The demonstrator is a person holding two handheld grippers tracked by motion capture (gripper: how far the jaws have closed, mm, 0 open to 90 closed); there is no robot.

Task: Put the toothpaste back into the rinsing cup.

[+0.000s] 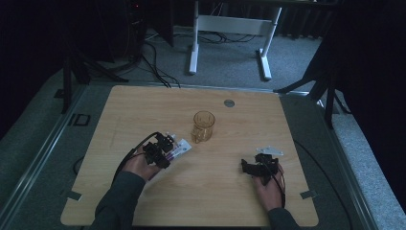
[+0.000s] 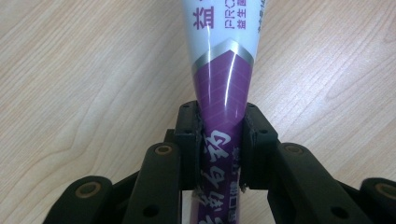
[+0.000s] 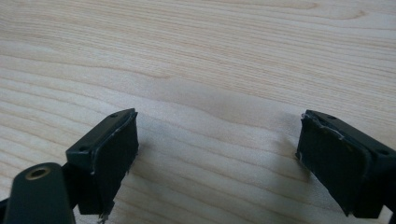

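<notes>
The wooden table point(image 1: 201, 191) carries the whole scene: a pale, grained top with rounded corners and a small round metal grommet point(image 1: 229, 103) near its far edge, standing on grey carpet in a dim room. Beyond it stands a white desk frame point(image 1: 230, 28) with black cables trailing over the floor, and dark stands flank the table on both sides. Near the middle of the top sits an amber glass mug point(image 1: 203, 126), upright and apparently empty. Just to its near left, the left gripper point(image 1: 167, 146) holds a white-and-purple toothpaste tube point(image 2: 223, 79) — in the left gripper view the two black pads press on the tube's purple lower part from either side, and the white printed end runs on ahead over the wood. The tube's far end lies close beside the mug without touching it, as far as the high view shows. The right gripper point(image 3: 217, 154) rests low over bare wood well to the mug's near right, its jaws spread wide with nothing between them. The step in hand looks like carrying the gripped tube towards the mug. The next move likely calls for lifting the tube's leading end above the rim and tipping it in — with the idle right gripper free to steady the mug if it shifts.
</notes>
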